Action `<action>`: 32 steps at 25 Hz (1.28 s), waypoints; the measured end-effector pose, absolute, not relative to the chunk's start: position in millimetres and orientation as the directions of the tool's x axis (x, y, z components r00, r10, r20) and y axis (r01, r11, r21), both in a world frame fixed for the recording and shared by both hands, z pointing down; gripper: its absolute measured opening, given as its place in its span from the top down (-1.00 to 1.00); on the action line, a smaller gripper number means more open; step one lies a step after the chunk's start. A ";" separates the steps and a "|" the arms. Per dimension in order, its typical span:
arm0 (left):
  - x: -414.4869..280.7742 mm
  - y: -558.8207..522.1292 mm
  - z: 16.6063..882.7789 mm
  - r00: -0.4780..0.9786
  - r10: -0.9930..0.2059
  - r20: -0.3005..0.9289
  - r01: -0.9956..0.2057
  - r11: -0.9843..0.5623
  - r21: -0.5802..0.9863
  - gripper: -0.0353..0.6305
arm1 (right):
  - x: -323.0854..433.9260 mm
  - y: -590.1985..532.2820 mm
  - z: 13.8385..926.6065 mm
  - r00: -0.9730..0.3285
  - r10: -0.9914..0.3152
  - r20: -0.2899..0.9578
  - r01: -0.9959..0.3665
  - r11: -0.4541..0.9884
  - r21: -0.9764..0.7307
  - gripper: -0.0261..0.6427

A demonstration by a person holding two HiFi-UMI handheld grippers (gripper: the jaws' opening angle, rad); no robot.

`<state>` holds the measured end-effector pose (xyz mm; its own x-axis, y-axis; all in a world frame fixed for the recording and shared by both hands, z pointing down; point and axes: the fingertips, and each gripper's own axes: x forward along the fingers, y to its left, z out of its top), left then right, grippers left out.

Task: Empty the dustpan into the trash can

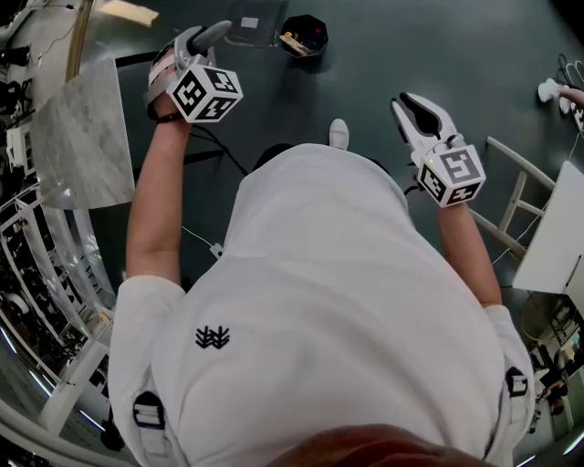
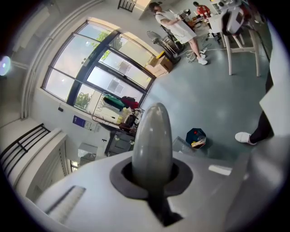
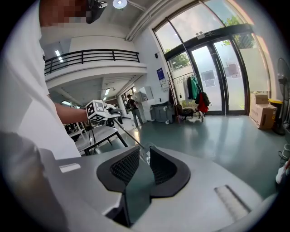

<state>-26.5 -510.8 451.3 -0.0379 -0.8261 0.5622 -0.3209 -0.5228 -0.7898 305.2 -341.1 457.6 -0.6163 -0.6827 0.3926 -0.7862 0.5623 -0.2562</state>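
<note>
My left gripper is raised at the upper left, shut on the grey top end of the dustpan handle. From there a thin rod runs down to the clear dustpan on the floor. The pan lies right beside a black octagonal trash can, which holds red and tan scraps. In the left gripper view the trash can shows just right of the handle. My right gripper hangs open at the right, away from the dustpan, with nothing between its ribbed pads.
A marble-topped table stands at the left. A white chair and a white tabletop are at the right. The person's white shoe points toward the trash can. A thin cable lies on the dark floor.
</note>
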 end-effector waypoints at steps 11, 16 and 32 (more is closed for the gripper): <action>-117.2 -452.1 428.5 -0.170 -0.785 0.595 -0.572 -0.413 -0.709 0.71 | 245.8 -354.4 468.4 -0.725 -0.561 0.401 -0.678 0.685 -0.267 0.72; -158.7 -406.6 441.0 -0.176 -0.739 0.650 -0.657 -0.404 -0.637 0.71 | 207.1 -342.2 459.3 -0.747 -0.526 0.407 -0.644 0.724 -0.247 0.72; -252.0 -276.4 497.2 -0.117 -0.639 0.760 -0.796 -0.398 -0.457 0.71 | 97.3 -250.0 447.8 -0.751 -0.500 0.431 -0.621 0.757 -0.205 0.79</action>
